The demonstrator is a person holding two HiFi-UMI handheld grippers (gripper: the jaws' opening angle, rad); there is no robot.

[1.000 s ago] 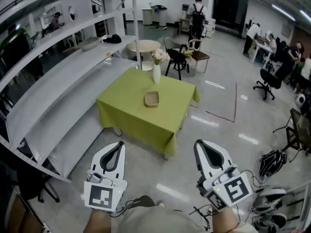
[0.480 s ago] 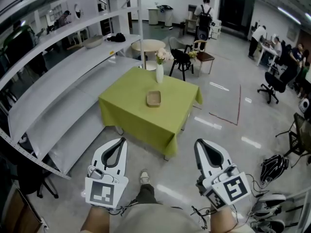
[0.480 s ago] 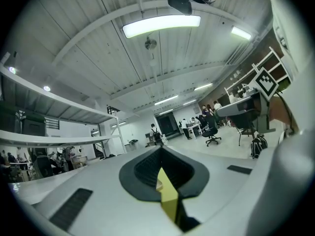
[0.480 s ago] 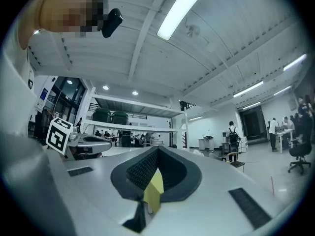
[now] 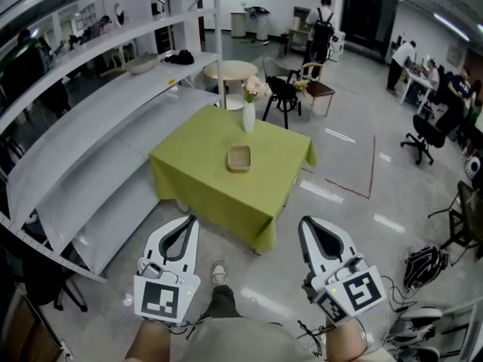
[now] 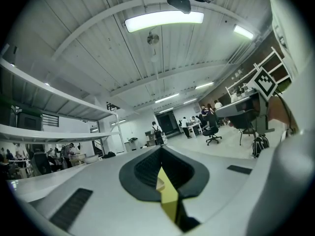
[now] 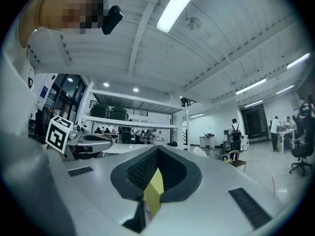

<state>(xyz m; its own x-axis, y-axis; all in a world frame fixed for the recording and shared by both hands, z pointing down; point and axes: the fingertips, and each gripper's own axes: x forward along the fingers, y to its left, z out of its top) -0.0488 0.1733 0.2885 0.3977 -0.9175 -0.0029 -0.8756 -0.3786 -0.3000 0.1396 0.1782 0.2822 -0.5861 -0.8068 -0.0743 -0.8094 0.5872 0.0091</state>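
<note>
Closed and empty, left tongs [image 5: 185, 222] and right tongs [image 5: 306, 222] hovered far from the likely light, rim-grippable tray [image 5: 239, 157].

The hall is bright and evenly lit from long ceiling lamps [image 6: 164, 21]. One burns almost white in the left gripper view, and a second lamp [image 7: 179, 6] does the same in the right gripper view. The polished floor [image 5: 355, 202] gives back pale streaks of glare. Under the bench [image 5: 204, 164] the shadow is soft. All views bend strongly at the edges, and both gripper views have black corners. The left claw [image 6: 161, 154] and the right claw [image 7: 156, 154], close to the lens, look slightly soft.
</note>
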